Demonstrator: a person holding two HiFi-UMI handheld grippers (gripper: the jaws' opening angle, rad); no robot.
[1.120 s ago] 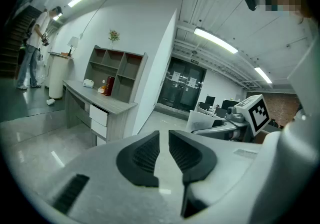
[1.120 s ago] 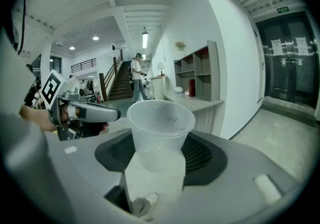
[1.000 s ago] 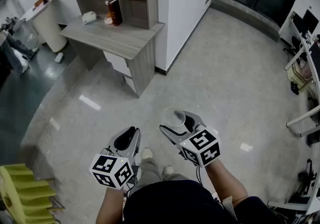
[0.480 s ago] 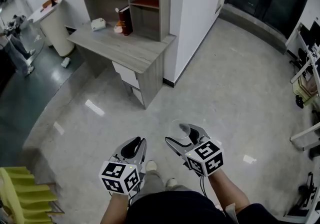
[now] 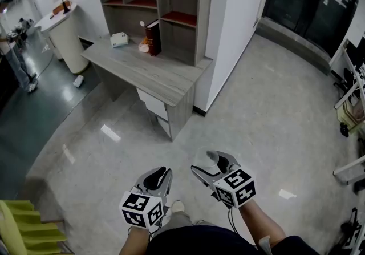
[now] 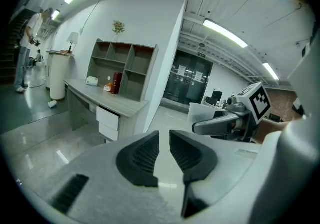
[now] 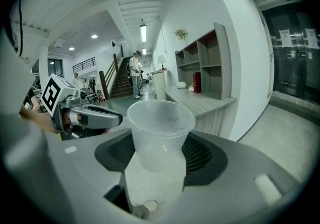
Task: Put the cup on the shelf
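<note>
A clear plastic cup (image 5: 205, 161) (image 7: 160, 130) stands upright between the jaws of my right gripper (image 5: 209, 164) (image 7: 160, 150), which is shut on it. The grey wooden shelf unit (image 5: 157, 11) (image 7: 202, 62) stands on a desk (image 5: 145, 71) against the white wall, well ahead and to the left across the floor. My left gripper (image 5: 156, 178) (image 6: 164, 150) hangs beside the right one, its pads nearly together with nothing between them. In the left gripper view the right gripper (image 6: 220, 125) and its cup (image 6: 202, 113) show at the right.
A red book (image 5: 152, 37) and a white box (image 5: 119, 39) lie on the desk. A white round stand (image 5: 63, 37) and a person (image 5: 14, 48) are at far left. A yellow-green chair (image 5: 25, 228) is at bottom left; dark glass doors (image 5: 319, 3) at top right.
Both grippers have travelled forward over the floor, and the shelf and desk now sit closer and lower in the head view. The cup stays in the right gripper.
</note>
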